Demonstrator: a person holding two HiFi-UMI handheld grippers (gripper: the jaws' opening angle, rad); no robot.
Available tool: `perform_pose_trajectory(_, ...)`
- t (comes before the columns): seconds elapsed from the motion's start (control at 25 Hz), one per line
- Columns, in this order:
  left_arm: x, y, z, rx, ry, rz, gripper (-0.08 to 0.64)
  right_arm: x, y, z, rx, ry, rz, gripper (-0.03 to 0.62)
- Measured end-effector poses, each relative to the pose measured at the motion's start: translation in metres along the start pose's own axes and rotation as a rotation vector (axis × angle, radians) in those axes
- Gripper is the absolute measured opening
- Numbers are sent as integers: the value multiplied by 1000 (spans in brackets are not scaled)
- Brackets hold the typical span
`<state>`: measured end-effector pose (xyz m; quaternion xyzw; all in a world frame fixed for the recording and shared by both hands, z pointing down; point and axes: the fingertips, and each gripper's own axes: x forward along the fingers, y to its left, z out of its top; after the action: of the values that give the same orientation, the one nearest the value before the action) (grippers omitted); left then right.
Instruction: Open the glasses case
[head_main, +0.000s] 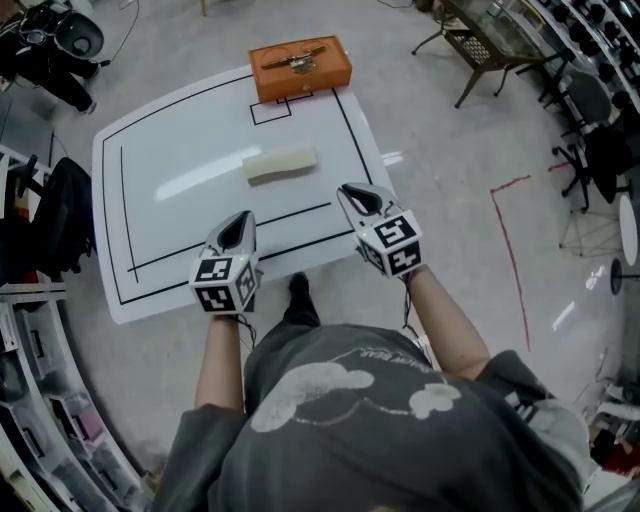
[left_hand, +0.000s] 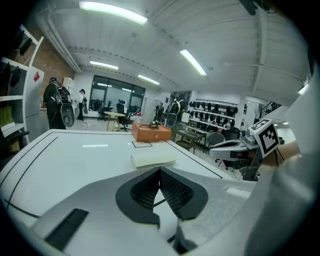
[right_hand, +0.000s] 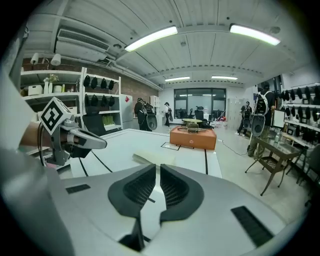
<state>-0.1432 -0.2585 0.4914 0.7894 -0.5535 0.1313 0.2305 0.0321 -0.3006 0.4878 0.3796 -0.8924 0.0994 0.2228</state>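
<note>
Grey-shirted shoulders (head_main: 400, 420), then the left gripper (head_main: 240, 222), jaws pressed together, and the right gripper (head_main: 352, 192), barely parted, both empty at the table's (head_main: 180, 150) near edge. Mid-table lies the closed cream glasses case (head_main: 280, 163). This looks like the approach; next, reach forward and steady it.

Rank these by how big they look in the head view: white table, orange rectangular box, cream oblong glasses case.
Largest: white table.
Then orange rectangular box.
Smallest: cream oblong glasses case, though nearer.
</note>
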Motion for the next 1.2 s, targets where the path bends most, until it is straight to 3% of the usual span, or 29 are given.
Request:
perform_pose_trajectory(0.52,72,44,-10,-28,150,-40,3,77,-19,6,-34,106,-4,161)
perform_pose_trajectory(1.0,106,57,-24,-45,249,-49,3,107,-25,11,-29,129,-20,169)
perform_pose_trajectory(1.2,111,58,-27,-8,291,-32,3,116,-23,11,-89,153,3,181)
